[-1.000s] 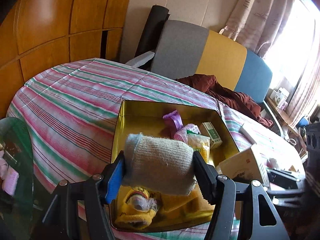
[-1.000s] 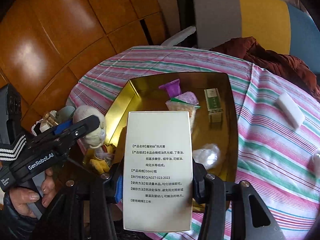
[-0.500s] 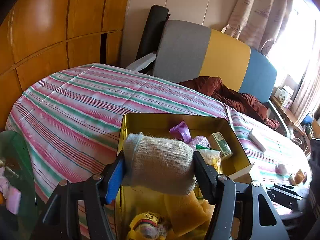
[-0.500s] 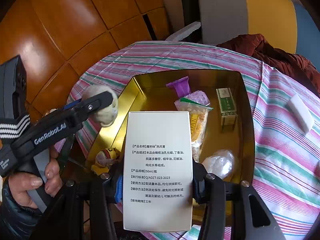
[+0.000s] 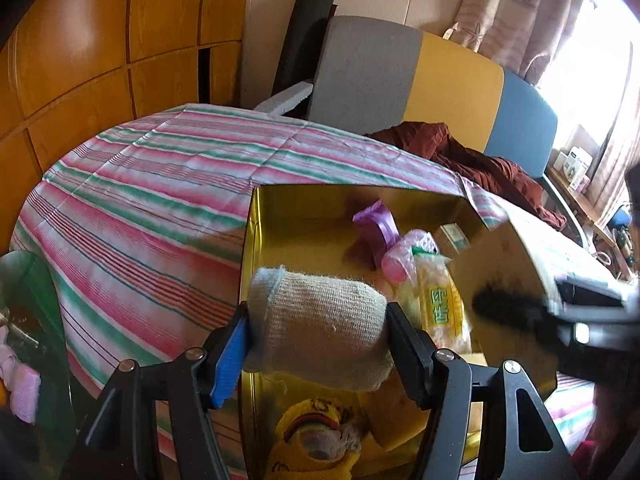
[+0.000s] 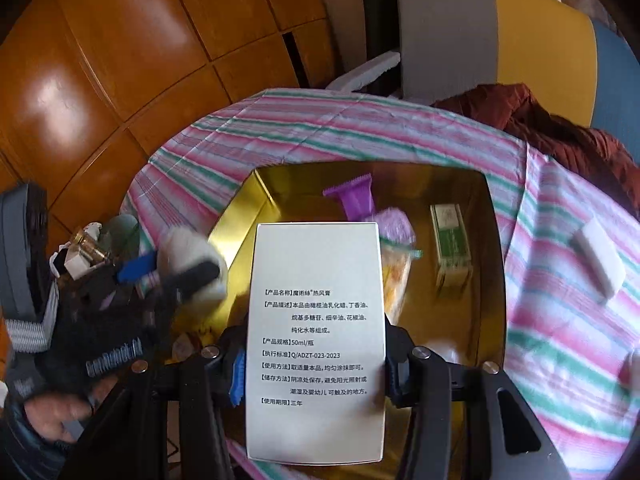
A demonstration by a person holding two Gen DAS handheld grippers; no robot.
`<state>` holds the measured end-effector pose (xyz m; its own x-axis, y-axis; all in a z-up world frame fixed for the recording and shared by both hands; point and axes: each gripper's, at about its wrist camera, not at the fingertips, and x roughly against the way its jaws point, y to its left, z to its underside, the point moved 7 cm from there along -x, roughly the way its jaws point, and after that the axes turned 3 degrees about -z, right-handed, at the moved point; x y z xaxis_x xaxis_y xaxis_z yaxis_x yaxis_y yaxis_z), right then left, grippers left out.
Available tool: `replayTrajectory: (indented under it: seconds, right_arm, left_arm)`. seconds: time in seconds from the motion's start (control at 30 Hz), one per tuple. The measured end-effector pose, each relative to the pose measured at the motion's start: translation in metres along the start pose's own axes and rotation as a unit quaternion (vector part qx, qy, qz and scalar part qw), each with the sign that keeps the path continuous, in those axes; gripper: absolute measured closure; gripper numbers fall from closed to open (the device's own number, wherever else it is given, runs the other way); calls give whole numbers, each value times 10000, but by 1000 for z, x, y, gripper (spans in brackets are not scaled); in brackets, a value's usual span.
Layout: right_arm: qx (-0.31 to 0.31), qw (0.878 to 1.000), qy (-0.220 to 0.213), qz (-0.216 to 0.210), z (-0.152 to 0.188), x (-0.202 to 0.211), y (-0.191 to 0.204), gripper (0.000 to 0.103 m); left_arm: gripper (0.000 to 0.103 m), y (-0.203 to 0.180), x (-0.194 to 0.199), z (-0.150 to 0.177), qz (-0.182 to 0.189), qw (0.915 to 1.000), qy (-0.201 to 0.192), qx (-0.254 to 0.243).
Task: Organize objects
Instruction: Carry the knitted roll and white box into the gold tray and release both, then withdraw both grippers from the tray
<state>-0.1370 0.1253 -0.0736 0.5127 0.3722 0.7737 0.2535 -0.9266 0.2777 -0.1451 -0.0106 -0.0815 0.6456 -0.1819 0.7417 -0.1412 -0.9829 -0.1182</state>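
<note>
My left gripper (image 5: 318,344) is shut on a rolled beige sock (image 5: 320,328) and holds it above the near left part of a gold tin box (image 5: 256,216). My right gripper (image 6: 316,356) is shut on a white carton with printed text (image 6: 316,320), held above the box's near side (image 6: 240,208). In the left wrist view the carton (image 5: 508,280) and right gripper show blurred at the right. In the right wrist view the left gripper and sock (image 6: 192,268) show at the left.
The box holds a purple tube (image 6: 354,200), a green-white small carton (image 6: 450,240), a yellow snack bag (image 5: 440,304) and a yellow plush toy (image 5: 316,444). It sits on a striped cloth (image 5: 140,200). A white block (image 6: 598,260) lies at the right. A sofa (image 5: 420,80) stands behind.
The right gripper with the carton has moved in over the box, nearer the left gripper. The left gripper still holds the sock and has shifted slightly over the box's left side.
</note>
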Motion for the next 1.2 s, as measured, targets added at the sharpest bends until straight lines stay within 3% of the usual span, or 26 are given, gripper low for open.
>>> replayTrajectory:
  seconds: [0.27, 0.33, 0.37, 0.63, 0.7, 0.97, 1.2]
  right_arm:
    - [671, 9977, -24, 50, -44, -31, 21, 50]
    - [869, 9959, 14, 238, -49, -42, 24, 31]
    - [844, 9959, 27, 320, -49, -45, 22, 27]
    - [179, 9994, 141, 265, -16, -36, -3, 26]
    - [93, 9994, 128, 313, -7, -28, -7, 26]
    - [-73, 9991, -29, 416, 15, 0, -12, 24]
    - [-126, 9985, -152, 508, 29, 17, -14, 20]
  left_arm:
    - [35, 8, -8, 9, 43, 9998, 135, 108]
    - [31, 10, -10, 12, 53, 9997, 177, 169]
    - [31, 10, -9, 13, 45, 9997, 163, 163]
    - [30, 9, -6, 18, -62, 9997, 89, 202]
    - [22, 8, 1, 18, -80, 9996, 23, 265]
    - [19, -3, 23, 15, 19, 9992, -261, 318]
    - [19, -7, 30, 28, -177, 9993, -168, 269]
